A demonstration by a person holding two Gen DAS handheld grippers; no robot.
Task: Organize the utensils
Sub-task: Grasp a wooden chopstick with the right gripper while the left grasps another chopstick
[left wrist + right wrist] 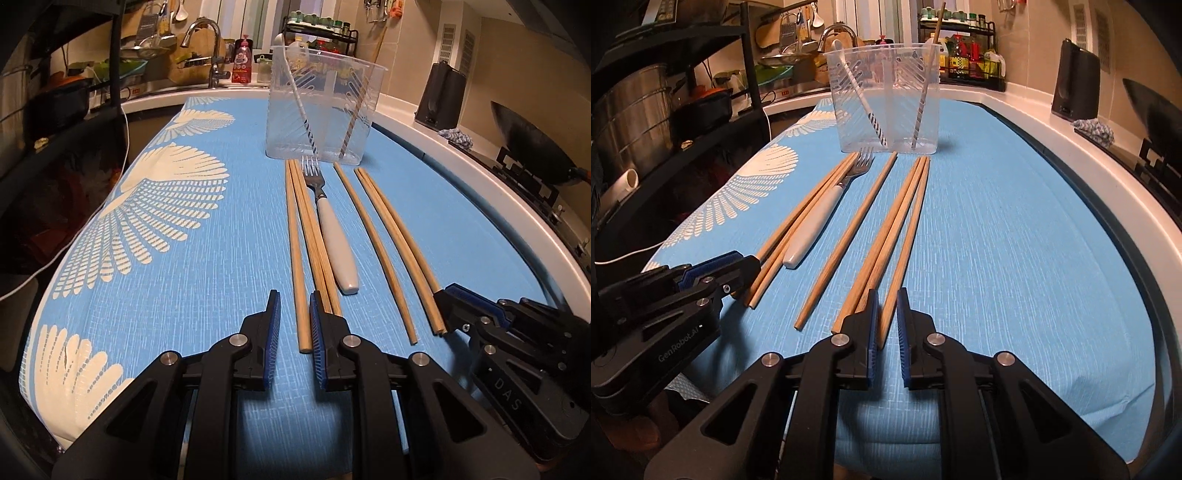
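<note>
Both released, the left tool (294,310) and right tool (887,307) each straddle a smooth wooden chopstick (297,266) on the bench's woven blue cloth (177,280); beyond, a white-handled fork (334,240) and clear plastic holder (325,107), kitchen sink behind

Your left gripper (294,314) is matte black plastic, its two fingers faced with ribbed blue pads (274,325). Round silver pins sit at the linkage joints, and triangular cut-outs open the lower arms. At the left edge of the right wrist view, its side carries pale "GenRobot.AI" lettering and a small cross-head screw. Your right gripper (886,314) matches it: black body, blue pads (872,317), silver pins. In the left wrist view's lower right, its housing reads "DAS".
</note>
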